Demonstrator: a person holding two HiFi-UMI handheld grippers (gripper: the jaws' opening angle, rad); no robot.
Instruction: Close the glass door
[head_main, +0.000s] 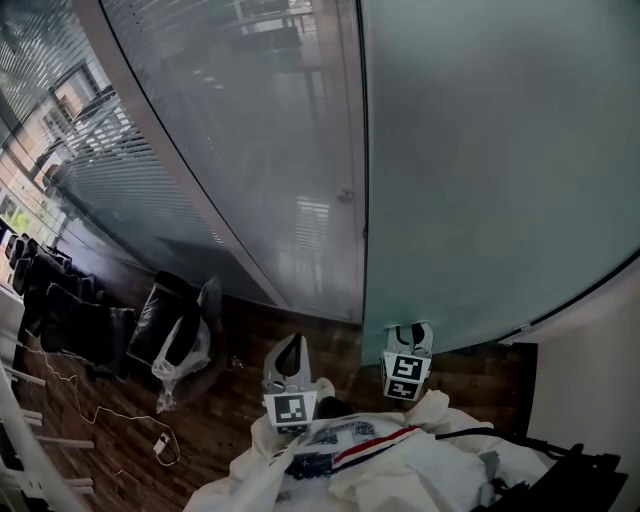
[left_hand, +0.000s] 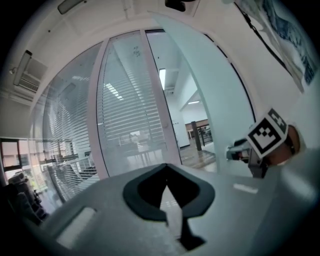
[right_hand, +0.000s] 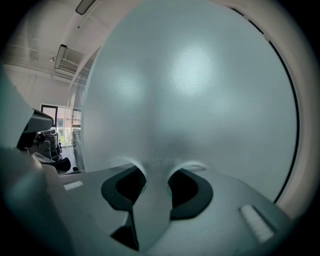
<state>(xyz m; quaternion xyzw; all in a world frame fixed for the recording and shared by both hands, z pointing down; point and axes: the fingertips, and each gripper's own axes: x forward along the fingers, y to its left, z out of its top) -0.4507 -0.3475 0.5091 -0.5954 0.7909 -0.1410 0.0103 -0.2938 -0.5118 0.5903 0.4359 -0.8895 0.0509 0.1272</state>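
Chairs and bags: dark chairs (head_main: 60, 300) at 9 o'clock in the head view, with black and white bags (head_main: 180, 335) on the wooden floor at 8 o'clock.
Glass partition: the fixed partition (head_main: 250, 150) with blinds behind it runs from 10 to 12 o'clock.
Left gripper: the left gripper (head_main: 291, 350) is at 6 o'clock. Its jaws meet at the tips with nothing between them, and it touches nothing.
Doorway: the left gripper view shows a corridor (left_hand: 192, 132) between the partition frame and the door, so the door looks ajar.
Right gripper: the right gripper (head_main: 412, 335) is at 5 o'clock. Its jaws are about half apart and clamp nothing. The tips are at the frosted face, but contact cannot be confirmed.
Glass door: the glass door (head_main: 500, 150) is a tall frosted pane filling 12 to 4 o'clock. Its free edge (head_main: 362, 200) runs down the middle.
Handling: it is probably heavy, rigid, smooth and slippery. It should swing slowly and would be fragile if slammed.
Where to take hold: no handle is visible. Pushing flat on the face near the free edge would give the most leverage, with the jaws kept out of the closing gap.
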